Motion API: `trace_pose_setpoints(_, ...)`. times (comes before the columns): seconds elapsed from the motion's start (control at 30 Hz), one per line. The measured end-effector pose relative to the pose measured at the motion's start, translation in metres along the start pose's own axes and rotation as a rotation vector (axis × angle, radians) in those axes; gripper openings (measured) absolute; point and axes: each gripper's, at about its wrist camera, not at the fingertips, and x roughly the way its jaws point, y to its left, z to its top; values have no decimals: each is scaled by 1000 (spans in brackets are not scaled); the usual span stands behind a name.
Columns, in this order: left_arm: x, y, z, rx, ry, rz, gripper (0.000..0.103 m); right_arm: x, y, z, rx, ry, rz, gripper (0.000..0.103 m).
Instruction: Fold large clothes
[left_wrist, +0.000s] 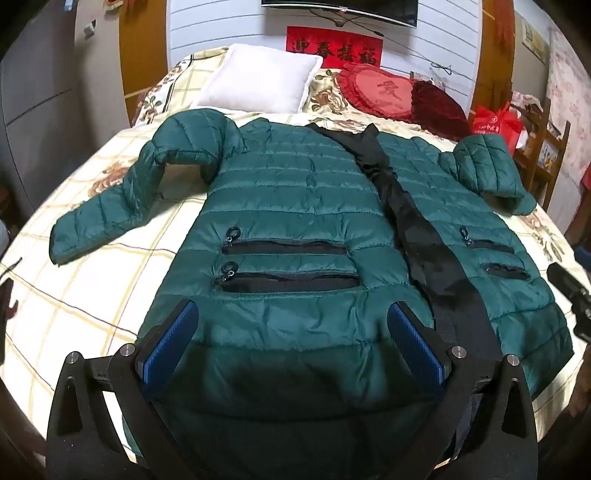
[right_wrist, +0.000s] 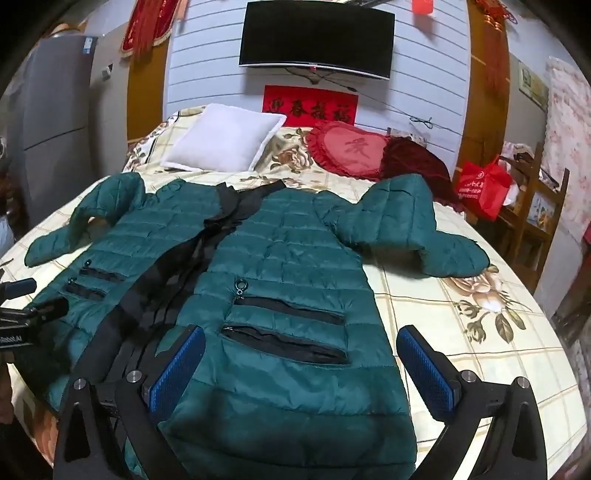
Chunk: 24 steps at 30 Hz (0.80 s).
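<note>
A dark green quilted jacket (left_wrist: 295, 192) lies flat and front up on the bed, unzipped, with its black lining showing down the middle. It also shows in the right wrist view (right_wrist: 295, 258). Both sleeves are bent at the elbow. My left gripper (left_wrist: 291, 332) is open above the jacket's left hem, holding nothing. My right gripper (right_wrist: 301, 358) is open above the jacket's right hem, holding nothing. The right gripper shows at the right edge of the left wrist view (left_wrist: 576, 299), and the left gripper at the left edge of the right wrist view (right_wrist: 26, 310).
The bed (right_wrist: 461, 332) has a checked floral sheet. A white pillow (left_wrist: 258, 77) and a red heart cushion (left_wrist: 384, 88) lie at its head. A red bag (right_wrist: 484, 188) sits on a wooden chair at the right. A TV (right_wrist: 317, 40) hangs on the wall.
</note>
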Motion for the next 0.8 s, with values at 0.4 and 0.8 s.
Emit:
trace_pose_setpoints(0.4, 8, 5, -2, -17, 38, 12, 103, 5, 4, -2, -19, 7, -21, 103)
trace_pose_setpoints(0.8, 9, 6, -2, -23, 40, 16, 103, -6, -3, 7, 16, -26, -40, 103)
